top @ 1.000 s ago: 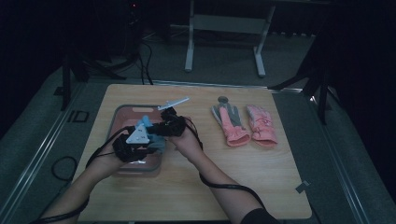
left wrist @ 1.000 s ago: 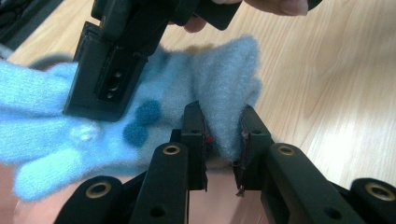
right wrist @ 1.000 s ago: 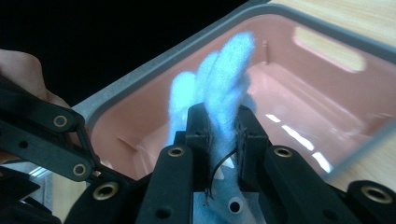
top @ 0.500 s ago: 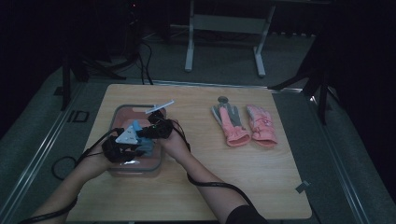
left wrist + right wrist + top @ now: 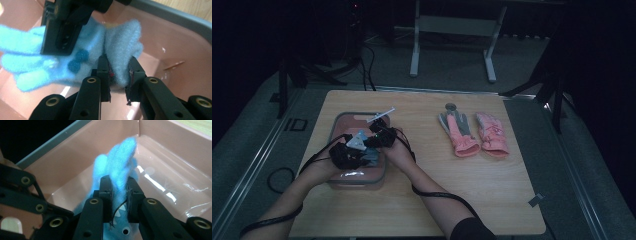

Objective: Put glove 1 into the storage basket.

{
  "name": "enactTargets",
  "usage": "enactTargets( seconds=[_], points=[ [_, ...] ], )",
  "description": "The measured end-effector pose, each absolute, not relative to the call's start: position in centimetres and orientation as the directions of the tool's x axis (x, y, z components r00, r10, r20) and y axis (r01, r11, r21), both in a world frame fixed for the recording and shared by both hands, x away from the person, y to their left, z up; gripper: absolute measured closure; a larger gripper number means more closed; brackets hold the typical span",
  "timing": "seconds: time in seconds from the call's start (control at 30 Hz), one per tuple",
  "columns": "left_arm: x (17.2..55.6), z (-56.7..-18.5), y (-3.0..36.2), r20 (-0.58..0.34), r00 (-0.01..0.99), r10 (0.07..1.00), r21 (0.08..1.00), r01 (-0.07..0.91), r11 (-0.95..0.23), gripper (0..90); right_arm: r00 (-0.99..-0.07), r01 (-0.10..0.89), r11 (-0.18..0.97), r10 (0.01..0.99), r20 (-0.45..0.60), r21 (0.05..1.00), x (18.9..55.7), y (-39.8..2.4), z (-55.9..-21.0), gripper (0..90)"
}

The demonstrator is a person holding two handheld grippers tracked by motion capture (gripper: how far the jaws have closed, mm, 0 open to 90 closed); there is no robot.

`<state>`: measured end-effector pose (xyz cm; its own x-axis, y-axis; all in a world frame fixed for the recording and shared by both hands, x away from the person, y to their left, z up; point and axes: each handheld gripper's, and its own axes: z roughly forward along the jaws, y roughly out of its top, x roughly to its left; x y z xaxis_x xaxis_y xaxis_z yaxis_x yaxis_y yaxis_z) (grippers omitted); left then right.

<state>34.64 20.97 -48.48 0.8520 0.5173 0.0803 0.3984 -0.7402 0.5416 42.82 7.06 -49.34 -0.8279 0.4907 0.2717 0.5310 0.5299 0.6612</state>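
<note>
While lowered from their earlier height, both grippers clamp the fluffy blue glove (image 5: 120,57) inside the pink bin (image 5: 343,120): left gripper (image 5: 119,75) pinching one fold, right gripper (image 5: 119,190) another. Probably placing it down; release comes next. Pink gloves (image 5: 474,132) wait on tabletop (image 5: 492,190).

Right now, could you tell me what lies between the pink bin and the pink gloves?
Bare wooden table, as the high view shows, between the bin and the gloves.
</note>
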Motion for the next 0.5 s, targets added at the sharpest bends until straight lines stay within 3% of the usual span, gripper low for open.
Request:
enactTargets(
  seconds=[0.07,0.17,0.37,0.5],
  points=[
    [34.8,-48.7,20.9,0.079,0.857,0.51,0.541,0.393,-0.744,76.5,-0.828,0.532,0.538,0.493,0.268,0.653,42.9,7.3,-49.4,72.2],
    [35.0,-49.2,20.6,0.083,0.865,0.495,0.515,0.388,-0.764,75.9,-0.819,0.548,0.53,0.499,0.284,0.647,42.9,7.5,-49.3,56.5],
    [35.1,-49.8,20.3,0.072,0.872,0.485,0.5,0.389,-0.774,73.2,-0.807,0.556,0.51,0.519,0.28,0.656,43.0,7.1,-48.9,45.4],
    [35.0,-49.5,20.3,0.064,0.857,0.512,0.517,0.41,-0.751,59.0,-0.799,0.566,0.487,0.525,0.295,0.665,43.2,6.4,-48.6,39.8]
  ],
)
